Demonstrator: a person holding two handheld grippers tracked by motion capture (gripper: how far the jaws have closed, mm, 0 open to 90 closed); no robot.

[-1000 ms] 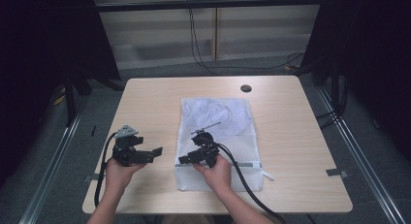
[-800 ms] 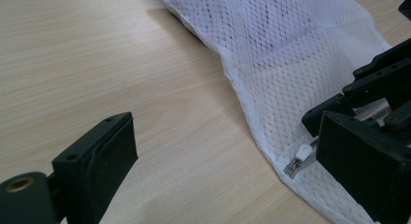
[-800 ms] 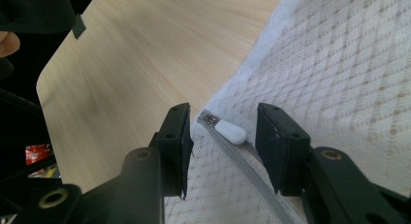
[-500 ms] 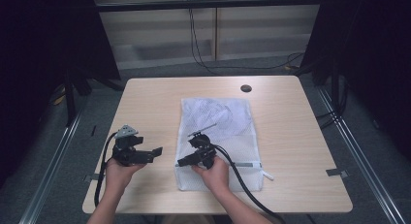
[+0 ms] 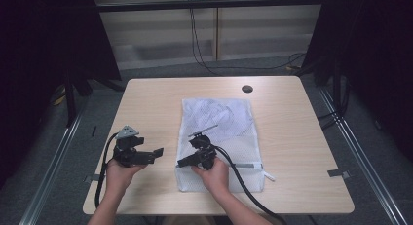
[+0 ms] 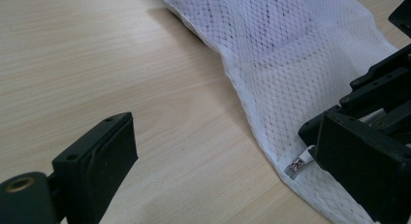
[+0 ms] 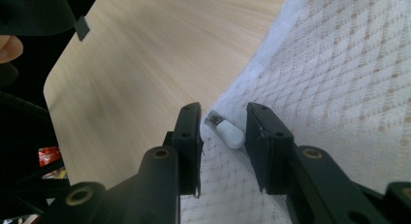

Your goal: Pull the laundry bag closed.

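Observation:
A white mesh laundry bag [image 5: 219, 137] lies flat on the table, its zipper running along the near edge. The zipper's small white pull [image 7: 230, 134] sits at the bag's near left corner. My right gripper [image 5: 180, 162] points left over that corner. It is open, with one jaw on each side of the pull [image 6: 300, 163] and a gap on both sides. My left gripper [image 5: 157, 152] is held just left of the bag, pointing right at the same corner. Its jaws [image 6: 223, 161] stand wide open with bare table between them.
The light wooden table [image 5: 146, 103] has a round cable hole [image 5: 247, 88] at the back. A black cable [image 5: 243, 178] trails from the right gripper across the bag toward the near edge. The table's left edge [image 7: 53, 88] lies beyond the right gripper's jaws.
My right gripper has edged slightly down and left toward the bag's near left corner. The left gripper and the bag have stayed where they were.

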